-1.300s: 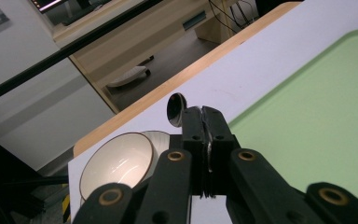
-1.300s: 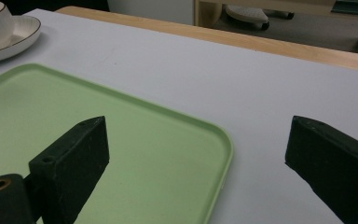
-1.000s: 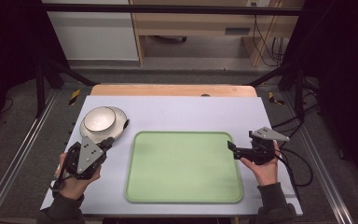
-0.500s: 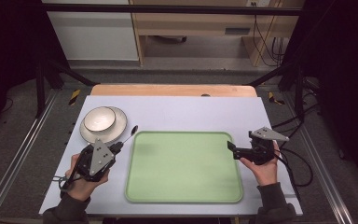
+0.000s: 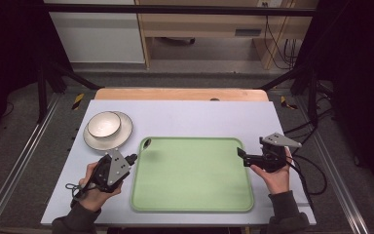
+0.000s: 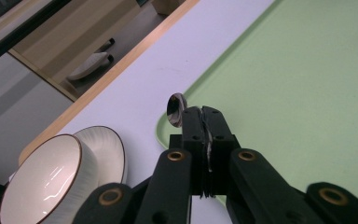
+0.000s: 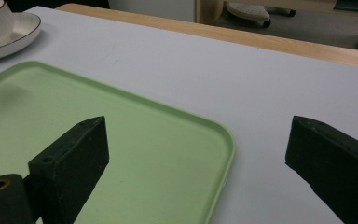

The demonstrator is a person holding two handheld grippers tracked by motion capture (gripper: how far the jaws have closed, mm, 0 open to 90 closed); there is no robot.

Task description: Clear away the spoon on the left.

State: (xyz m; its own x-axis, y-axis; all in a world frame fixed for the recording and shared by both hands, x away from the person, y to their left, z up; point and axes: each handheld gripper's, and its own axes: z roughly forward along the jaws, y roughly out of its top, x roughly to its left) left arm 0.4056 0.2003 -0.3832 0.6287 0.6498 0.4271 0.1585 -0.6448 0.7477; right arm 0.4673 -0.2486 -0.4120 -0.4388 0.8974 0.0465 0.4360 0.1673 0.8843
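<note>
Left hand-held gripper (image 5: pixel 132 157) is clamped on a spoon (image 6: pixel 175 109): jaws pressed together on the handle, bowl poking out past the tips. In the high view the spoon bowl (image 5: pixel 147 143) sits right over the near-left corner of the green tray (image 5: pixel 192 195), so the spoon is at the tray's edge, not yet well inside it.

Key relation: the spoon's long axis runs in line with the jaws, pointing up and right from the left hand toward the tray's corner. The tray's open area lies to the right of the tips. The bowl (image 5: pixel 104 124) on its plate (image 5: pixel 124 131) sits just behind and left of the left hand-held gripper, apart from the spoon.

Right hand-held gripper (image 5: pixel 240 155) is wide open with nothing between the jaws, hovering at the tray's right edge (image 7: pixel 223 154), pointing left across it. It's well apart from the spoon; the left hand is the one on the job.

My read: the spoon is going onto the tray. Whether its tip already touches the tray, can't tell.
</note>
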